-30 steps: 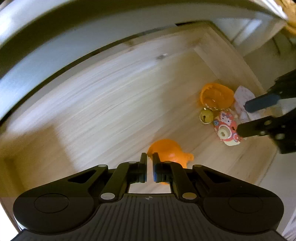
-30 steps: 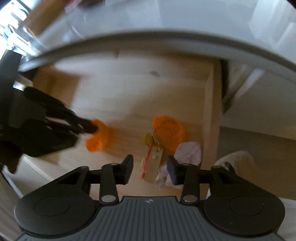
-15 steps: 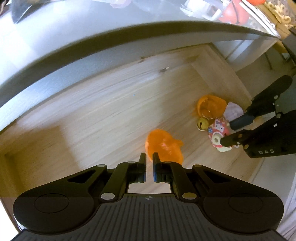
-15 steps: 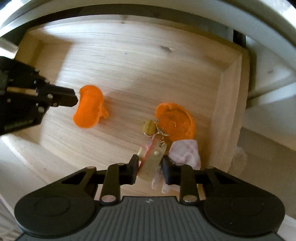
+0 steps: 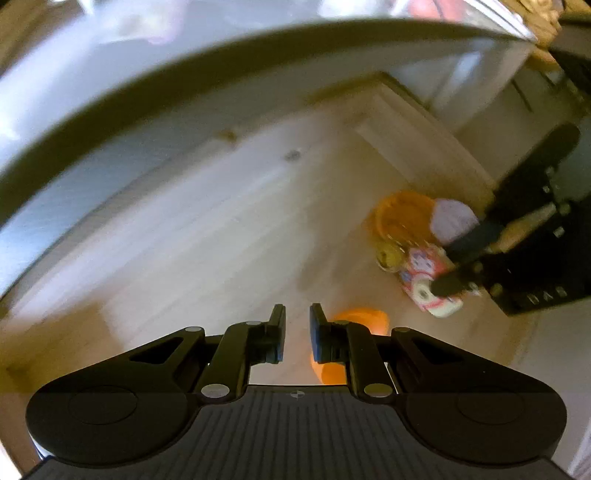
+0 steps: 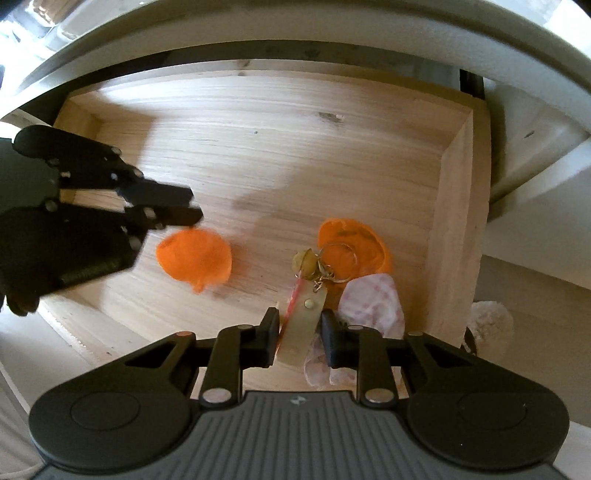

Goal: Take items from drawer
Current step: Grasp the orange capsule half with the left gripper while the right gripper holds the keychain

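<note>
Drawer [image 6: 456, 192], one, pale wood, pulled open beneath a white desk [image 6: 332, 26] edge; all listed contents lie on its floor, toward the right wall. Left gripper [image 5: 296, 334], one: its jaws have just been opening and now stand slightly parted with nothing between them; a second ago they were pinched shut over the orange toy. Orange soft toy [image 6: 194, 258], one, now lying loose on the drawer floor just below the left gripper's tips, blurred in the right wrist view, so it appears to have slipped free or been let go; judged, this item is not yet out and needs a fresh grasp. Right gripper [image 6: 300, 334], one: its jaws have just been closing and are now clenched on the tan strap of the keychain, where a second ago they stood wide around it. Orange cup-like piece [image 6: 354, 243], one, against the right wall, under the ring. Pale checked cloth [image 6: 373, 306], one, crumpled beside the strap. Keychain [image 6: 304, 317], one, comprising a tan strap, a red-and-white cartoon charm [image 5: 430, 282], a metal ring and a small brass bell [image 6: 304, 260]; gripped but still low in the drawer, judged ready to lift. Count remaining in drawer: four items.
</note>
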A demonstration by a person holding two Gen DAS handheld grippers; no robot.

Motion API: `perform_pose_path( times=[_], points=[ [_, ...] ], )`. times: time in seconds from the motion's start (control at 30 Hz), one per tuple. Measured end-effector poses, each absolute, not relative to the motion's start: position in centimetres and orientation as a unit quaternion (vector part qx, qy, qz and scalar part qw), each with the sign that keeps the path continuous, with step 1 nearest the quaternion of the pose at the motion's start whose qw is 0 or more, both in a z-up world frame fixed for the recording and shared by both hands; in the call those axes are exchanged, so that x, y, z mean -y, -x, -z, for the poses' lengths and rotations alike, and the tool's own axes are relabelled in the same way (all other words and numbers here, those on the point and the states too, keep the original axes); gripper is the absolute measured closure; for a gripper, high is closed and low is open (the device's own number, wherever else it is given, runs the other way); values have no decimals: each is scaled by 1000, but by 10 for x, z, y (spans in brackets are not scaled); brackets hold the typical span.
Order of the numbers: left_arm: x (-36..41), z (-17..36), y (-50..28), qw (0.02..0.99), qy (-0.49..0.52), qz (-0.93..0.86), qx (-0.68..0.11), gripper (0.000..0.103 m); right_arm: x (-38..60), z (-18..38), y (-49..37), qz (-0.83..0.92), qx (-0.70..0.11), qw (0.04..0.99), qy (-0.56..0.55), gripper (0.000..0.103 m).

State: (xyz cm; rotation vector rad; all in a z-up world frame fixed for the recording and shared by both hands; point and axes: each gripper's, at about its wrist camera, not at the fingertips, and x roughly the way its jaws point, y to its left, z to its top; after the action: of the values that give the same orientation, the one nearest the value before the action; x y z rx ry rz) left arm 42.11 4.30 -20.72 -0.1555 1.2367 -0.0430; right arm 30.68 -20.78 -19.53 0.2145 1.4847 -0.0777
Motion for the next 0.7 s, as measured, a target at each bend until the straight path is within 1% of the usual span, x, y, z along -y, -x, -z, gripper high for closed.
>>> perform_pose_path(
  times=[0.13,0.33,0.57,0.7],
  points=[
    [-46,197,-414,801,72,19,-594,88,212,195,-307,35,-675,729,-109,78],
    [-58,191,-400,791,116,25,-600,88,206,195,-309,31,-673,731,-110,78],
    [-56,205,-411,784,157,24,-600,88,210,193,-307,31,-669,734,-117,77],
    [-38,220,-423,768,135,39,-625,88,209,194,-308,31,-668,734,-119,77]
  ],
)
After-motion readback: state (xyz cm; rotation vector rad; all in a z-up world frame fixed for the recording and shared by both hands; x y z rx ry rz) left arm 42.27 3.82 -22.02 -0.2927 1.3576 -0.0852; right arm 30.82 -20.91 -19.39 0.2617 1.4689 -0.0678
